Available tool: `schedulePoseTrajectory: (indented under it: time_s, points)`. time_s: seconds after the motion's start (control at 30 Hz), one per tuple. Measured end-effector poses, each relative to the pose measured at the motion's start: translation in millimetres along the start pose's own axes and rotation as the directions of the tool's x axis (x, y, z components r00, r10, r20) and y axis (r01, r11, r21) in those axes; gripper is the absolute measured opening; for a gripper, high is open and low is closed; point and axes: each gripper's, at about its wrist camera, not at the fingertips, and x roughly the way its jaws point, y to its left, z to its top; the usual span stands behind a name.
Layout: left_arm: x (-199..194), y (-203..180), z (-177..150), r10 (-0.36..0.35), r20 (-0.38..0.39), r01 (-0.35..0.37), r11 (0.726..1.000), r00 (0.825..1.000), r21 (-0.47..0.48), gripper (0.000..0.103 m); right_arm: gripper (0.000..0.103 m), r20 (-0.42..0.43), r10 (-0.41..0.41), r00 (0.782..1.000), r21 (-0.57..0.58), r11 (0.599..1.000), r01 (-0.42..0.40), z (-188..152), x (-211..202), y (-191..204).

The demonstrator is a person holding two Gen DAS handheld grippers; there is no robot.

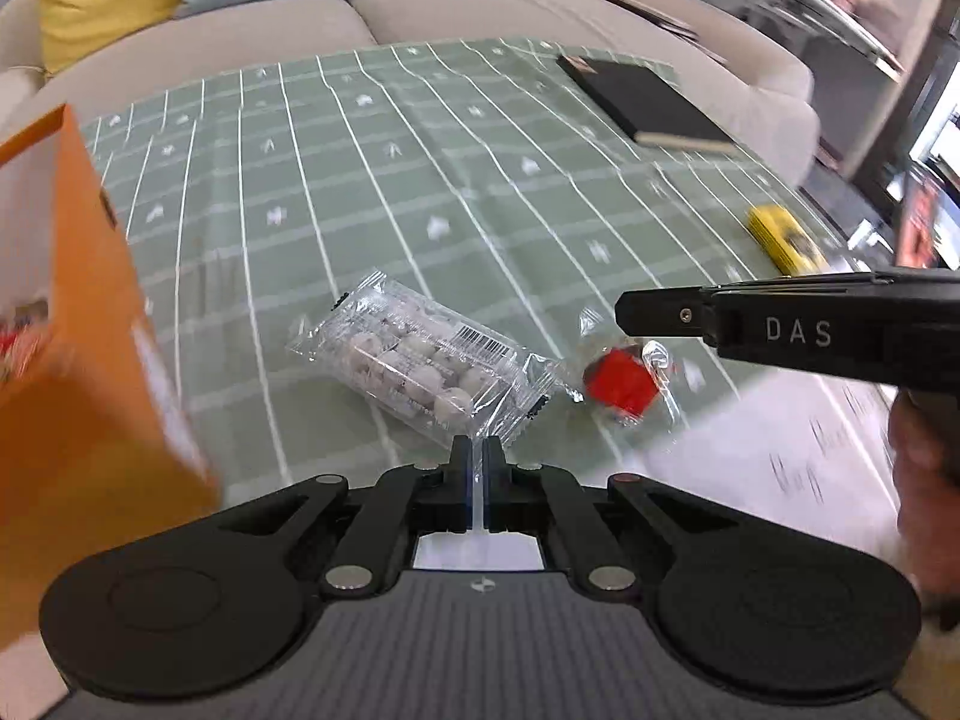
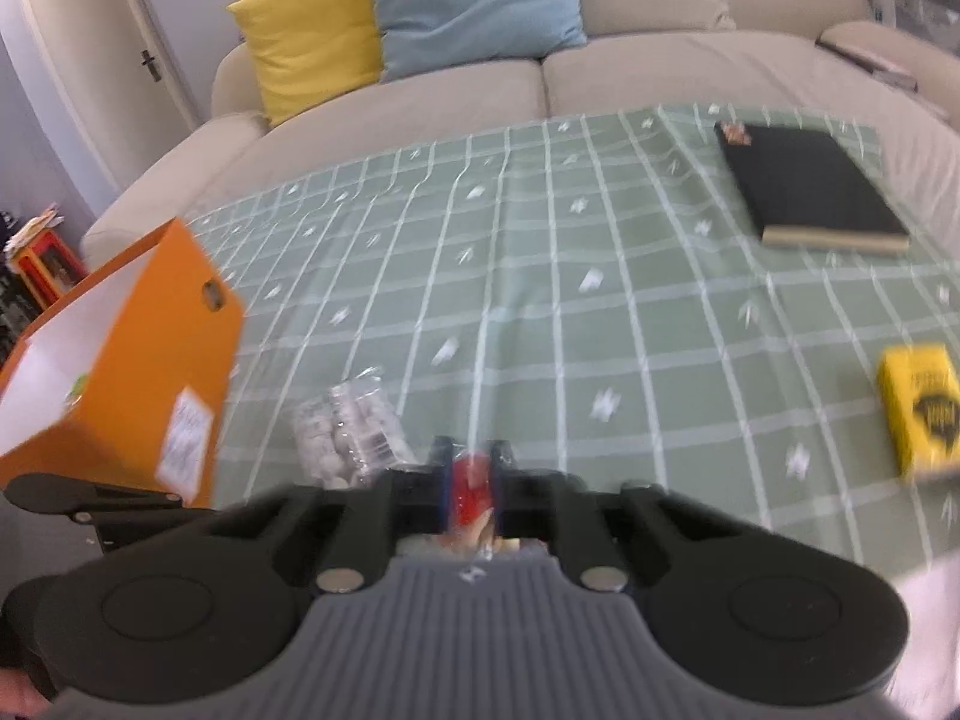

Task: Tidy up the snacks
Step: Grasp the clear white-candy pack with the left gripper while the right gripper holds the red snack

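The jaws of the left gripper (image 1: 478,456) are clenched on the clear end seal of a transparent snack packet (image 1: 420,363), which holds pale round sweets. The packet lies straight ahead of the jaws on the worktop (image 1: 372,192), which wears a green checked cloth. Gripping only the flat seal probably spares the contents from crushing.

The jaws of the right gripper (image 2: 471,480) are clamped on a red wrapped snack (image 2: 471,495), with the crinkled wrapper showing between them. In the left wrist view this red snack sits just right of the clear packet, under the right gripper's tip. Whether it is lifted or touching the cloth cannot be told.

To the left of both jaws stands an orange box (image 2: 150,354), open at the top with a white lining. It is likely the container for the snacks, and sits near enough for a short carry.

Farther right of the jaws lies a yellow packet (image 2: 921,411), well apart from the others. Beyond, at the far right, rests a black notebook (image 2: 810,186). Behind the worktop is a beige sofa (image 2: 660,72) with yellow and blue cushions.
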Motion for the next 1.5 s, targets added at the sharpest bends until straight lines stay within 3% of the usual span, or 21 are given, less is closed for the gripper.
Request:
schedulePoseTrajectory:
  time_s: [0.2,0.37,0.43,0.47,0.53,0.6,0.77,0.87,1.0,1.2,1.3,1.4,1.5]
  points:
    - [-16.9,9.4,-33.4,-0.008,-0.044,0.010,0.999,0.999,0.044,0.002,0.000,-0.017,0.023,1.000,-0.022,0.999,-0.024,-32.5,-21.7,9.3]
    - [-23.2,22.9,-43.9,-0.003,-0.093,0.005,1.000,0.996,0.022,0.004,0.001,-0.002,-0.037,0.999,-0.093,0.995,0.036,-43.7,-25.2,13.9]
    - [-26.5,27.6,-46.0,0.015,-0.098,-0.013,1.000,0.995,0.026,0.008,0.009,0.003,-0.042,0.999,-0.113,0.993,0.042,-44.4,-26.7,14.0]
    - [-29.0,29.8,-47.1,0.025,-0.093,-0.023,1.000,0.995,0.021,0.018,0.014,0.013,-0.045,0.999,-0.126,0.991,0.046,-44.7,-27.9,14.3]
    - [-35.3,34.0,-48.2,0.049,-0.078,-0.051,0.999,0.996,-0.012,0.036,0.033,0.042,-0.062,0.997,-0.163,0.984,0.068,-46.2,-29.9,16.5]
    - [-41.8,39.2,-47.1,0.044,-0.052,-0.048,0.996,0.998,-0.074,0.065,0.039,0.063,-0.079,0.995,-0.189,0.978,0.089,-47.2,-29.7,17.9]
    - [-40.8,50.1,-34.8,0.047,-0.012,-0.048,0.951,0.999,-0.306,0.079,0.053,0.065,-0.077,0.995,-0.142,0.986,0.085,-45.5,-22.0,13.4]
    - [-32.3,45.8,-23.1,0.121,-0.004,-0.113,0.922,0.993,-0.371,0.080,0.060,0.079,-0.077,0.994,-0.155,0.984,0.089,-44.9,-18.1,14.4]
    - [-19.4,42.0,-10.9,0.129,-0.037,-0.133,0.896,0.991,-0.425,0.086,0.062,0.087,-0.091,0.992,-0.207,0.972,0.108,-47.9,-11.2,17.2]
    - [-0.6,43.7,-5.1,0.168,-0.114,-0.203,0.816,0.979,-0.541,0.086,0.063,0.069,-0.058,0.996,-0.181,0.981,0.070,-44.2,-1.2,13.6]
    - [6.8,41.4,-0.5,0.173,-0.131,-0.216,0.808,0.976,-0.548,0.087,0.063,0.053,-0.039,0.998,-0.168,0.985,0.048,-43.5,3.4,13.6]
    - [15.4,36.1,5.8,0.215,-0.169,-0.273,0.800,0.962,-0.535,0.087,0.062,0.034,-0.033,0.999,-0.172,0.984,0.038,-44.3,8.0,15.8]
    - [23.1,28.3,10.5,0.265,-0.184,-0.322,0.813,0.946,-0.485,0.087,0.061,0.016,-0.034,0.999,-0.179,0.983,0.037,-46.5,10.5,16.7]
